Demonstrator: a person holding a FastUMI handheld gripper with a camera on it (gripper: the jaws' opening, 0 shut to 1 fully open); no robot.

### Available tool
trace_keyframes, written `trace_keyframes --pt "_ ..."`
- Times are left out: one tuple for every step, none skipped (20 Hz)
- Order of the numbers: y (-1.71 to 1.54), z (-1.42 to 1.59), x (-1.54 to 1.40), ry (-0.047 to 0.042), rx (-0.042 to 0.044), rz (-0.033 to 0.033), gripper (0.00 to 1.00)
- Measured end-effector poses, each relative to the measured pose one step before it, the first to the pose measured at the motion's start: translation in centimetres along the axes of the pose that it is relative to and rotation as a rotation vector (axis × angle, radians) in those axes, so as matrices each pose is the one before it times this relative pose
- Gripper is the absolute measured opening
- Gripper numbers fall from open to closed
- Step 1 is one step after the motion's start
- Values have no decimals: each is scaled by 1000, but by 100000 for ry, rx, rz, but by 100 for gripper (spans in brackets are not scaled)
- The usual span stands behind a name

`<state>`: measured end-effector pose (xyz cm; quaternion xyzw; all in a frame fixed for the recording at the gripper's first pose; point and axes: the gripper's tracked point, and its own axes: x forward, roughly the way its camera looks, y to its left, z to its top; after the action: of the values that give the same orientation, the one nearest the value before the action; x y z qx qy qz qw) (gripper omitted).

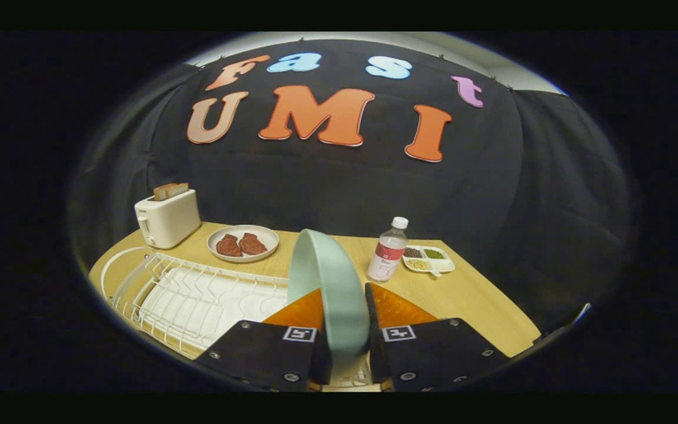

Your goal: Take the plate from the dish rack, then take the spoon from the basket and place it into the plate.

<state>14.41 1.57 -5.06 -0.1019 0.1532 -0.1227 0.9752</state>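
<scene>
We see the gripper (345, 294) clenched on the pale green plate (327, 282), both fingers pressing its edge; the plate stands on edge, raised beside the white wire dish rack (192, 294). Beyond the fingers on the wooden table (468, 294): toaster (167, 218) with bread, a white plate of meat (243, 242), a bottle (387, 252) just past the held plate, and a divided dish (430, 259).

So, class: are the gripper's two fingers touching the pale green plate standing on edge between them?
Touching. The gripper view shows the gripper with the plate upright between its fingers, both pressing against its faces with no gap either side.
</scene>
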Motion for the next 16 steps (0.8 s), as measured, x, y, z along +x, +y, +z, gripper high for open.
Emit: trace_keyframes --pt "14 333 -309 -1140 -800 -141 26" --pt "-86 315 -319 -1137 493 300 26" --pt "-50 589 -329 -1449 1711 735 26" --pt "-52 285 -403 -518 1341 440 26" --pt "-289 286 -299 -519 736 -47 26" --pt "-550 362 -360 -1089 578 -589 26" --pt "-479 410 -390 -1323 490 -521 26" --pt "-450 383 -526 -907 976 -267 26" --pt "-333 264 -634 -691 1249 438 26" --pt "-233 143 -719 -638 1328 695 26" --pt "-306 189 -748 -333 1151 785 26" --pt "-375 -50 -785 -143 1305 701 26" --pt "-252 56 -902 -352 1152 1019 26" --pt "-326 87 -871 -533 1295 927 26" --pt "-340 78 -959 -418 1268 806 26" --pt "-302 -290 -838 89 1047 998 26"
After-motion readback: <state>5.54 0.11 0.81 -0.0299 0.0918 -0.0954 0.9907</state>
